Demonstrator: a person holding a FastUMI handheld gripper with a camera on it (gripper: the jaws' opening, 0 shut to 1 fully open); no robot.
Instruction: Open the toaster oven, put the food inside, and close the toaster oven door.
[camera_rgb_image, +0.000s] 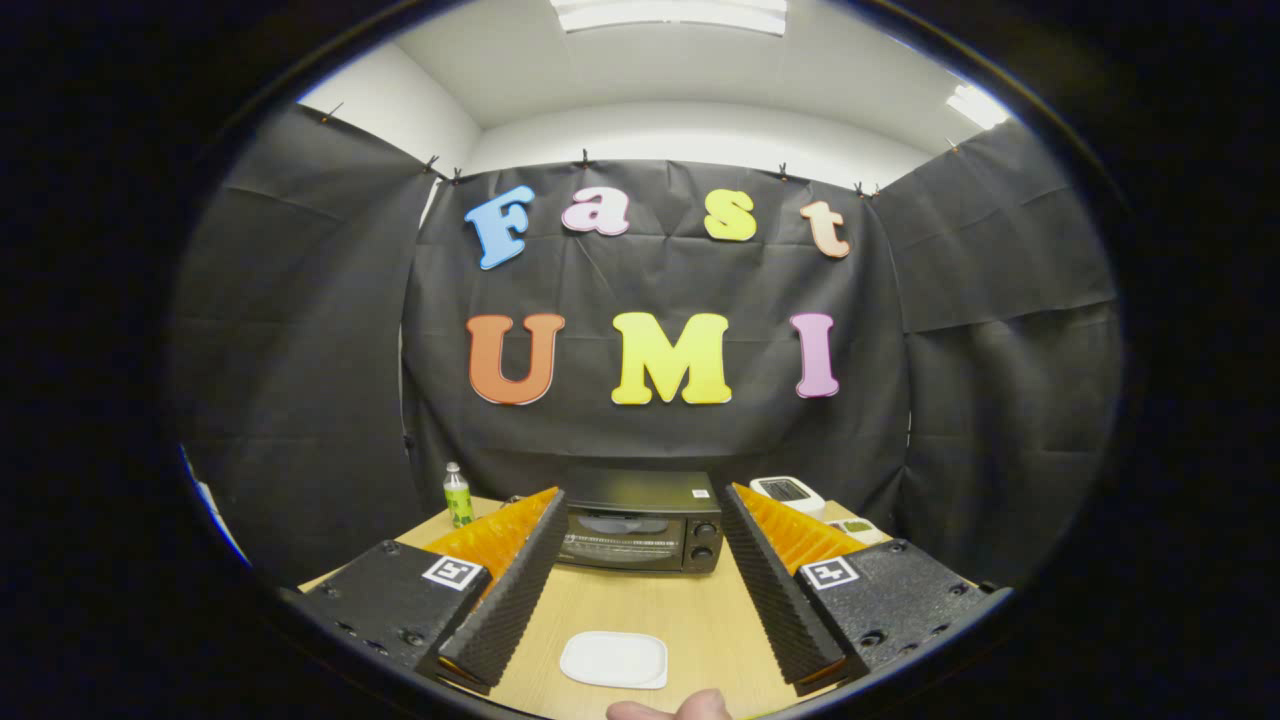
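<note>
Bare table (640, 605) before closed toaster oven (640, 535), only white plate (614, 660) intervening

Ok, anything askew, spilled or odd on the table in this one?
Nothing spilled or askew. One oddity: the white plate between the open gripper fingers looks empty, with no food on it. The toaster oven beyond stands closed.

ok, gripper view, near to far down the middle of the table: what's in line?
Fingertip → white plate between the open gripper's fingers → toaster oven, door shut → black cloth wall.
</note>
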